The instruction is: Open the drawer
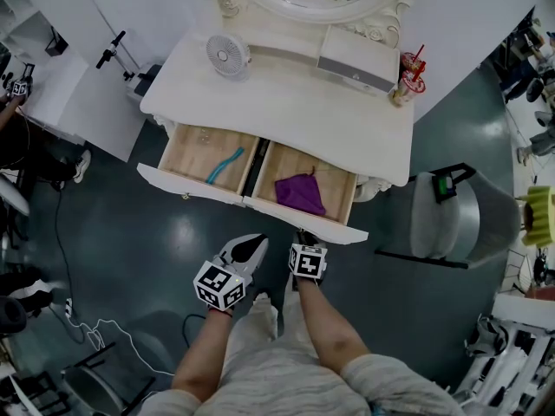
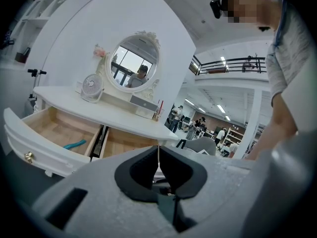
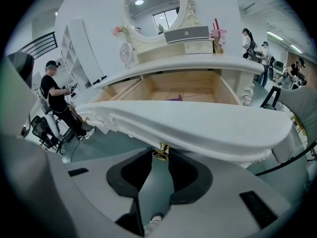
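**A:** Which step is in hand?

**B:** The pull itself, and near its end, I'd judge. The right-hand wooden drawer with the white scalloped front (image 1: pixel 338 226) stands far out from the white dressing table (image 1: pixel 286 102), and the purple cloth (image 1: pixel 301 193) inside is in plain sight. The right gripper (image 3: pixel 161 156) has its jaw tips closed on the drawer's small gold knob (image 3: pixel 160 151).

**A:** And the left gripper (image 2: pixel 158 151)?

**B:** Its jaws are together with nothing between them. It hangs just beside the right one, clear of the furniture.

**A:** What does the next move call for?

**B:** Probably a release: spread the jaws and back straight off the knob. Pulling further could draw the drawer off its runners.

**A:** How much room is there?

**B:** It's tight behind, because the person's body (image 1: pixel 277 362) is right at the grippers. The left-hand drawer (image 1: pixel 186 187), also open, sits just beside this one. The grey round chair (image 1: pixel 460 211) stands well apart on the other side, with dark floor (image 1: pixel 173 241) between.
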